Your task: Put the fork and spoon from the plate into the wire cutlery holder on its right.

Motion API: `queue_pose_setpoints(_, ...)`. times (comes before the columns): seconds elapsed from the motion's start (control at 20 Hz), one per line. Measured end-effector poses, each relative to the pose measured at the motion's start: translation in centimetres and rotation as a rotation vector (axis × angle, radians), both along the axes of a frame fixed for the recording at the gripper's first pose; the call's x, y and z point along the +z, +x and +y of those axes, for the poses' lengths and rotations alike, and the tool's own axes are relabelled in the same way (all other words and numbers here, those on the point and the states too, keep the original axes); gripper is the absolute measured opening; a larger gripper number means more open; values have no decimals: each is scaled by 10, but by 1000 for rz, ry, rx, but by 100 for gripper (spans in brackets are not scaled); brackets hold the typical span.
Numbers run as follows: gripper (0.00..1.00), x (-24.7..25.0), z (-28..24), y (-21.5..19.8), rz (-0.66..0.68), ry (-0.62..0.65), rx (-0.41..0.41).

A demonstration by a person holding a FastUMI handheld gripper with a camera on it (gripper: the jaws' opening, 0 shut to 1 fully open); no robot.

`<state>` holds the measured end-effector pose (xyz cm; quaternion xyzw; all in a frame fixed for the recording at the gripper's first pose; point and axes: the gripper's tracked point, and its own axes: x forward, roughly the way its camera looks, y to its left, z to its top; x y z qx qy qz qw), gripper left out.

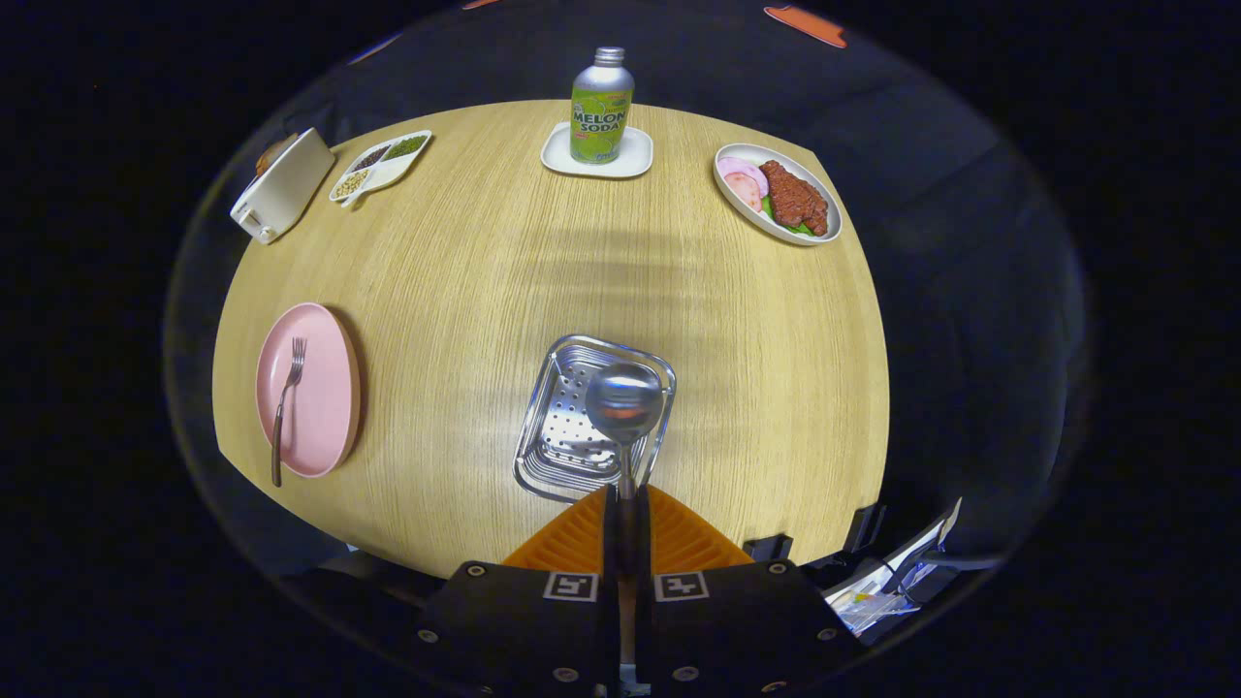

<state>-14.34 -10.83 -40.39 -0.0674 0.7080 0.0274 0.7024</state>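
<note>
Pale wooden table [465, 281] against dark booth wall, gripper [625, 519] clamped on spoon [623, 402] over perforated steel holder [557, 436].

my tongs [626, 528] close on the spoon [623, 402], so most of its handle is hidden between the orange fingers [567, 543]. the spoon's bowl is blurred and covers part of the wire cutlery holder [572, 427] beneath it. the fork [286, 407] on the pink plate [325, 388] is small, its tines hard to count. the near edge of the table [465, 291] is hidden behind my tongs.
</note>
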Motion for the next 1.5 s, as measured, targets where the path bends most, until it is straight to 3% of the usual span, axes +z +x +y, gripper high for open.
queue_pose_setpoints(0.35,10,0,22,18,-79,80,-17)
queue_pose_setpoints(1.0,14,86,91,88,-675,208,-148)
queue_pose_setpoints(1.3,35,133,144,98,-909,207,-106)
queue_pose_setpoints(1.5,60,126,199,86,-917,244,-60)
